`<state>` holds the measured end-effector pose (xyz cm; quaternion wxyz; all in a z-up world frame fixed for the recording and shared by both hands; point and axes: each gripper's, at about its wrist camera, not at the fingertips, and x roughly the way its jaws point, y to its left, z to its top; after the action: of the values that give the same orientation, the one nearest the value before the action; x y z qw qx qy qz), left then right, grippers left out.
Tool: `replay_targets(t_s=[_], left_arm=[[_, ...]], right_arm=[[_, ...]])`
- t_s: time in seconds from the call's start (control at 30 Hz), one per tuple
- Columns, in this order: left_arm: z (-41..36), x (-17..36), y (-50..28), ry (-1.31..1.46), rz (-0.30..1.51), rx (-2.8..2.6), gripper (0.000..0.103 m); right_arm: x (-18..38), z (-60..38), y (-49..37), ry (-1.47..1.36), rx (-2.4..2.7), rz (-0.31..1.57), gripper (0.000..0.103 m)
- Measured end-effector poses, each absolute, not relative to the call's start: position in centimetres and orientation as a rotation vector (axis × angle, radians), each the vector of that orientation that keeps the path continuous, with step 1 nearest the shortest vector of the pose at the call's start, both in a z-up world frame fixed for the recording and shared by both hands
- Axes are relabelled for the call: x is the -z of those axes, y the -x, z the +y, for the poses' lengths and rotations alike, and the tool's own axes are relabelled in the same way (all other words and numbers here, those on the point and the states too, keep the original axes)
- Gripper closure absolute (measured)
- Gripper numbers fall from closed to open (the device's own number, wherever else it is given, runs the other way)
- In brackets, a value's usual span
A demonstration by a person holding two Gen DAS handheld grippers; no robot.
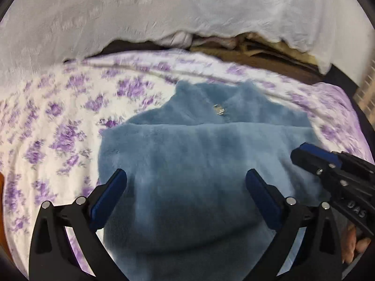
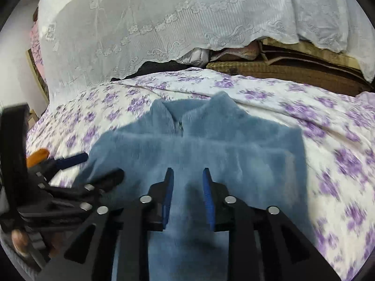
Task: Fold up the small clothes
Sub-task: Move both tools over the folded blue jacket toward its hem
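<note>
A blue fleece top [image 1: 199,152] lies on the flowered bed sheet [image 1: 58,117], its lower part folded up over the chest; the collar and zip pull [image 1: 219,110] point away from me. My left gripper [image 1: 185,175] is open wide just above the folded fleece, with nothing between its pads. The right gripper [image 1: 302,154] comes in from the right over the top's edge. In the right wrist view my right gripper [image 2: 187,171] hovers over the fleece top [image 2: 246,154] with a narrow gap between its blue pads and no cloth gripped. The left gripper [image 2: 98,166] is at the garment's left edge.
A white lace cloth [image 2: 164,23] drapes over a pile at the back. Under its hem show woven mats and brown boards [image 2: 293,70]. The purple-flowered sheet [image 2: 339,152] spreads to both sides. An orange object [image 2: 37,155] sits at far left. A person's fingers [image 2: 18,238] hold the left gripper's handle.
</note>
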<state>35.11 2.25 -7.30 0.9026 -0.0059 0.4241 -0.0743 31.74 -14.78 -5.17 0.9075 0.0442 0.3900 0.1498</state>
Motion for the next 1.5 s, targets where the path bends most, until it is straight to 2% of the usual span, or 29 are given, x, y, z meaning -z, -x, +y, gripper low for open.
replay_targets(t_s=[0.07, 0.17, 0.37, 0.5, 0.6, 0.73, 0.93, 1.2, 1.5], left_arm=[[2.4, 9.8, -36.6, 0.01, 0.934, 0.135, 0.004], [1.3, 9.6, -35.7, -0.069, 0.883, 0.118, 0.004], [3.4, 7.4, -31.9, 0.043, 0.855, 0.227, 0.005], [2.3, 9.7, -31.5, -0.083, 0.916, 0.199, 0.004], [1.3, 9.3, -29.7, -0.169, 0.886, 0.142, 0.005], [3.1, 8.6, -26.4, -0.061, 0.888, 0.222, 0.005], [5.6, 9.5, -21.5, 0.058, 0.936, 0.288, 0.005], [7.4, 10.3, -16.4, 0.158, 0.982, 0.377, 0.005], [9.1, 10.7, -13.5, 0.335, 0.989, 0.531, 0.005]], right_arm=[[7.2, -14.5, -34.1, -0.114, -0.284, 0.873, 0.077], [9.9, -14.6, -35.0, -0.117, -0.287, 0.893, 0.077], [6.8, -16.0, -30.6, -0.143, -0.305, 0.813, 0.075], [9.4, -16.5, -30.0, -0.138, -0.293, 0.904, 0.072], [8.6, -18.0, -29.3, -0.238, -0.293, 0.886, 0.072], [6.4, -19.6, -24.6, -0.264, -0.303, 0.831, 0.064], [7.3, -23.1, -19.5, -0.307, -0.243, 0.861, 0.063], [7.6, -28.1, -13.2, -0.403, -0.188, 0.808, 0.062], [9.9, -31.3, -9.9, -0.504, -0.199, 0.868, 0.054]])
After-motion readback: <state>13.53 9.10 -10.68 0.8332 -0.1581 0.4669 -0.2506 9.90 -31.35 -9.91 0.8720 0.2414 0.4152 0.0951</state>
